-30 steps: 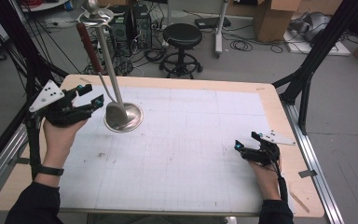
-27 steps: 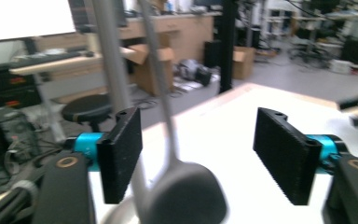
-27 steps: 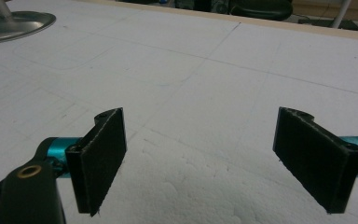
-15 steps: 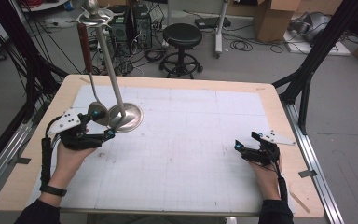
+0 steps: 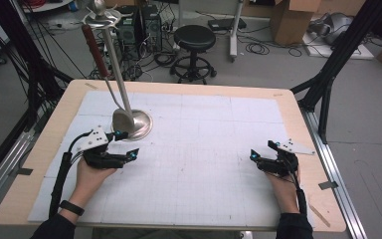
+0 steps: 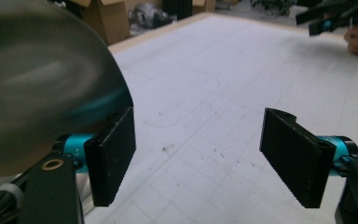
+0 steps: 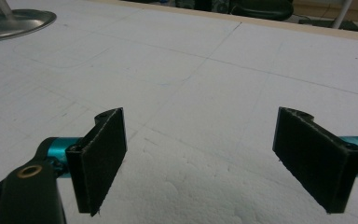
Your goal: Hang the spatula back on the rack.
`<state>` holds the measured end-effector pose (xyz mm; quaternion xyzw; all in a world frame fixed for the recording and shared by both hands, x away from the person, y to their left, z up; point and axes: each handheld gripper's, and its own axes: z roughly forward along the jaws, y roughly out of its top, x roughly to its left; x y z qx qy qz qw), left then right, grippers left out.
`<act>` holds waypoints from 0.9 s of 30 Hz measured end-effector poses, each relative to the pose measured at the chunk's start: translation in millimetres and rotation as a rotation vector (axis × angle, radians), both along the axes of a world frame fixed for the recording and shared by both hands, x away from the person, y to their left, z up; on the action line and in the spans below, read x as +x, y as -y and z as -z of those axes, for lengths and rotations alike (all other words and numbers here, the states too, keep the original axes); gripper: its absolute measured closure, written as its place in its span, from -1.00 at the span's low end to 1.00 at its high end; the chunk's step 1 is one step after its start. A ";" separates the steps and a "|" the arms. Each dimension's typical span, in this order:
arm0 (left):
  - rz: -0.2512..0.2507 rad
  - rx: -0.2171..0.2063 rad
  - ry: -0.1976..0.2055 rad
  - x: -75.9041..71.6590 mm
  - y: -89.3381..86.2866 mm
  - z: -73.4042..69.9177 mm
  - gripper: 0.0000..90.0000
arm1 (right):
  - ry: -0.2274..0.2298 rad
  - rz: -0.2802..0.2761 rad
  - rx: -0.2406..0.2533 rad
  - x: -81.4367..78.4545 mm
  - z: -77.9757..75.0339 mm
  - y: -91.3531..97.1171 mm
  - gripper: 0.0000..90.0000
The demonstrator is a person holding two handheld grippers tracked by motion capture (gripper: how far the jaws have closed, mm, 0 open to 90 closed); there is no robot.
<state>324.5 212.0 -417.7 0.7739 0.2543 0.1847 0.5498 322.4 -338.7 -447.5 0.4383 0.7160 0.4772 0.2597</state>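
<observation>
On the white mat's near left, left gripper (image 5: 124, 144) held just beside the ladle stand's base (image 5: 140, 123), jaws just spread, nothing pinched, right gripper (image 5: 254, 158) rested near right, jaws spread empty.

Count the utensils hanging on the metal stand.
1: a ladle with a dark red handle hangs from the top ring of the silver metal stand, its bowl low by the round base, beside the left gripper. None other seen.

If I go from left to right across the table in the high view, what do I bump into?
Left tool → stand with a ladle hanging on it → bare white mat → right tool.
</observation>
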 end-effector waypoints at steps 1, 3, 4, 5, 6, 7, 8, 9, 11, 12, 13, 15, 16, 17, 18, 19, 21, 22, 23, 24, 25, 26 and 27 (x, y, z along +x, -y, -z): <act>0.015 0.008 -0.017 1.0 2.3 3.7 -0.39 | 0.002 -0.001 -0.002 0.0 0.1 0.1 -0.63; 0.023 0.011 -0.022 0.9 3.8 5.5 -0.39 | 0.002 -0.002 0.001 0.0 0.1 0.1 -0.63; 0.027 0.019 -0.016 -0.6 5.1 9.3 -0.39 | 0.001 -0.002 0.001 0.0 0.1 0.1 -0.63; 0.016 0.003 0.006 -3.2 4.1 13.1 -0.37 | 0.001 -0.002 0.001 0.0 0.0 0.1 -0.63; 0.016 0.003 0.006 -3.2 4.1 13.1 -0.34 | 0.001 -0.002 0.001 0.0 0.0 0.1 -0.63; 0.002 -0.006 0.022 -5.5 3.1 17.1 -0.33 | 0.001 -0.003 0.002 0.2 0.2 0.0 -0.63; -0.009 0.002 0.017 -6.7 0.4 22.5 -0.33 | 0.004 -0.004 0.000 0.3 0.1 0.0 -0.63; -0.009 0.002 0.017 -6.7 0.4 22.5 -0.33 | 0.004 -0.004 0.001 0.4 0.2 0.1 -0.63; -0.011 -0.014 0.004 -6.2 -2.2 25.4 -0.36 | 0.003 -0.004 0.001 0.5 0.2 0.0 -0.63; -0.017 -0.007 0.008 -6.4 -2.7 26.1 -0.37 | 0.002 -0.004 0.001 0.5 0.1 0.0 -0.63; -0.013 -0.005 -0.003 -5.7 -1.6 29.2 -0.37 | 0.001 -0.003 0.002 0.5 0.2 -0.1 -0.63; -0.010 0.009 -0.011 -5.1 -0.3 30.8 -0.41 | 0.002 -0.003 0.002 0.5 0.1 -0.2 -0.63; -0.012 0.023 -0.005 -5.5 1.1 30.6 -0.40 | 0.001 -0.003 0.003 0.5 0.2 -0.3 -0.63; -0.012 0.024 -0.009 -5.2 0.9 30.8 -0.41 | 0.001 -0.003 0.003 0.5 0.2 -0.4 -0.63; -0.012 0.024 -0.009 -5.2 0.9 30.8 -0.42 | 0.000 -0.005 0.004 0.5 0.3 -0.4 -0.63; -0.018 0.015 -0.016 -4.2 0.0 30.9 -0.42 | 0.000 -0.005 0.004 0.5 0.3 -0.4 -0.63; -0.042 -0.016 -0.044 -1.6 -2.8 31.4 -0.51 | -0.001 -0.009 0.001 0.6 0.3 -0.4 -0.63; -0.041 -0.017 -0.047 -1.4 -3.0 31.5 -0.52 | 0.003 -0.011 -0.005 0.9 0.4 -0.3 -0.63; -0.041 -0.017 -0.047 -1.4 -3.0 31.5 -0.52 | 0.003 -0.011 -0.005 0.9 0.4 -0.3 -0.63; -0.042 -0.016 -0.045 -1.7 -2.5 31.6 -0.52 | 0.002 -0.011 -0.005 0.7 0.4 -0.4 -0.63; -0.039 -0.006 -0.040 -2.1 -1.8 31.5 -0.52 | 0.002 -0.010 -0.007 0.6 0.3 -0.5 -0.63; -0.036 0.002 -0.034 -2.8 -0.8 31.6 -0.52 | 0.002 -0.011 -0.007 0.4 0.2 -0.6 -0.63; -0.033 0.016 -0.024 -3.8 0.9 31.7 -0.52 | 0.000 -0.011 -0.006 0.4 0.2 -0.9 -0.63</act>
